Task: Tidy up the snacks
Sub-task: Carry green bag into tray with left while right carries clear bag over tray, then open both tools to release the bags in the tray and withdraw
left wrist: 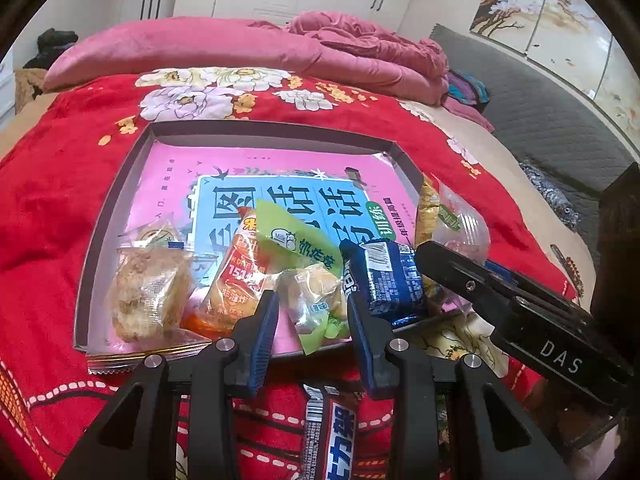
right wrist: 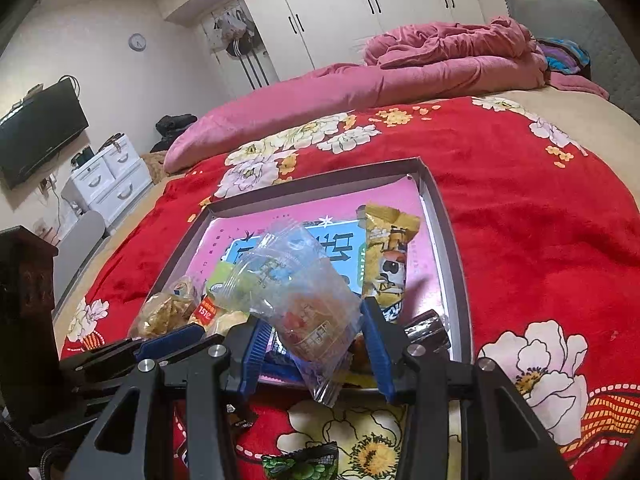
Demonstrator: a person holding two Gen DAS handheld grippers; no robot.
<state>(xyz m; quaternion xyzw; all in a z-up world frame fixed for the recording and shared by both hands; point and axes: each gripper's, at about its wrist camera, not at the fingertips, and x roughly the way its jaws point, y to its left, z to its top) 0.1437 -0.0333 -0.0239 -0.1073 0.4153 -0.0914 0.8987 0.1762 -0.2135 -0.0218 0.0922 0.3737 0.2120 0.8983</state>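
A shallow grey-rimmed tray [left wrist: 112,200] lined with a pink sheet lies on the red blanket. My left gripper [left wrist: 314,300] is shut on a green-and-clear pastry packet [left wrist: 308,280], tilted over the tray's near edge. Beside it in the tray lie a blue packet [left wrist: 384,276], an orange packet [left wrist: 240,276] and a clear packet of crumbly cake [left wrist: 148,292]. My right gripper [right wrist: 312,320] is shut on a clear packet with red-orange contents [right wrist: 304,308], held above the tray's [right wrist: 452,240] near right part. A yellow packet [right wrist: 390,256] lies behind it.
A chocolate bar [left wrist: 330,432] and a dark green packet [right wrist: 300,464] lie on the blanket in front of the tray. A pink quilt [left wrist: 240,48] runs along the far side of the bed. A dark wooden post [right wrist: 24,300] stands close beside the grippers.
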